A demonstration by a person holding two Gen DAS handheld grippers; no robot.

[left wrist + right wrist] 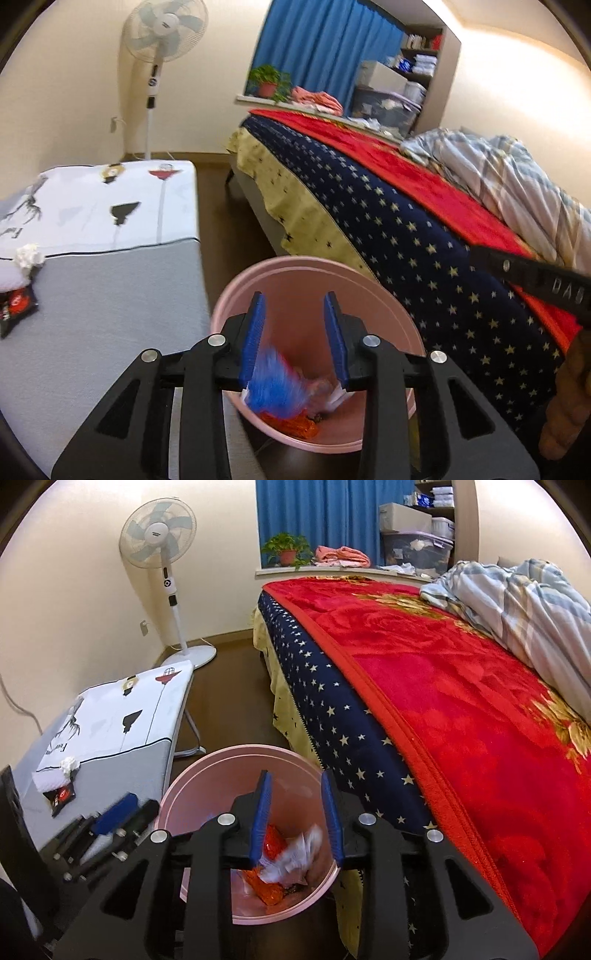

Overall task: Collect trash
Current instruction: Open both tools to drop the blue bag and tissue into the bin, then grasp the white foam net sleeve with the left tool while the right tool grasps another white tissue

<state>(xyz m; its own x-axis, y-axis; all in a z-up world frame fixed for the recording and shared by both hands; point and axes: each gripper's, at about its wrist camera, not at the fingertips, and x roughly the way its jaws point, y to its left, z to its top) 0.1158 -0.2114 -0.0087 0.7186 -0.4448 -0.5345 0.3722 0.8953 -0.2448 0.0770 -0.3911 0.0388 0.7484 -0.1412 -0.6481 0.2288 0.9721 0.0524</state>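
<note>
A pink bin (295, 264) stands on the floor between the table and the bed, right under both grippers. My left gripper (295, 306) is open above it. A blurred blue wrapper (273, 384) hangs loose below its pads, inside the bin, over an orange wrapper (291, 424). My right gripper (295, 786) is also open over the pink bin (240, 751). A blurred white paper (295, 853) sits loose under its pads beside an orange wrapper (271, 842). On the grey table lie a crumpled white tissue (27, 254) and a black-red packet (16, 310).
The grey table (110, 314) with a printed white cloth is at the left. A bed (461, 720) with a red blanket and starred cover fills the right. A standing fan (159, 535) is in the far corner. The brown floor runs between table and bed.
</note>
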